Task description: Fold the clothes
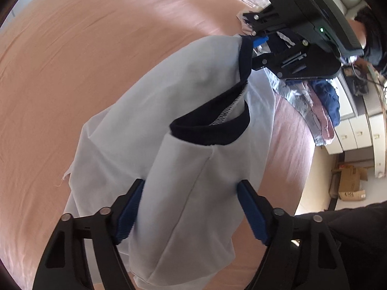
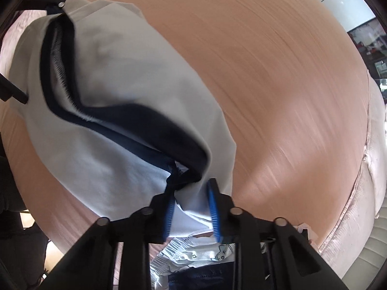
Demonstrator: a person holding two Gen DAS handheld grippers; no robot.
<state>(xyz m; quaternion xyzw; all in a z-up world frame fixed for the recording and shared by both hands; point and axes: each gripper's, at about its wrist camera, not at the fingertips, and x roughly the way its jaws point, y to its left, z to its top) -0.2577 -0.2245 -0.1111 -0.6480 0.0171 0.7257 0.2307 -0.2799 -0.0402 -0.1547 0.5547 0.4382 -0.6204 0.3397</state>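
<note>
Left side first: the left gripper (image 1: 188, 213) sits astride a shoulder of a pale T-shirt (image 1: 135, 130), jaws half spread with a thick roll of cloth between them. Both blue pads (image 1: 128, 215) lie against the fabric's flanks, though whether they truly pinch or only bracket it I cannot tell. The shirt is held above a peach bedsheet (image 1: 72, 48), its body trailing down onto the sheet. The navy collar (image 1: 212, 130) gapes open between the two tools, roughly midway. Moving right, the right gripper (image 2: 191, 207) is clamped narrow on the other shoulder, fabric bunched tight between its pads beside the collar's end. Beyond it, at the mattress edge, a pile of other clothes (image 1: 321, 106) waits, well apart from the work. Judged step: taking the shirt up by both shoulders to lay it out flat before the first fold. Next move likely calls for a firmer left grip, then drawing the shoulders apart so the neckline goes taut. Shoulder line runs gripper to gripper; the long axis, collar to hem, hangs away from both tools toward the sheet, collar end uppermost.
</note>
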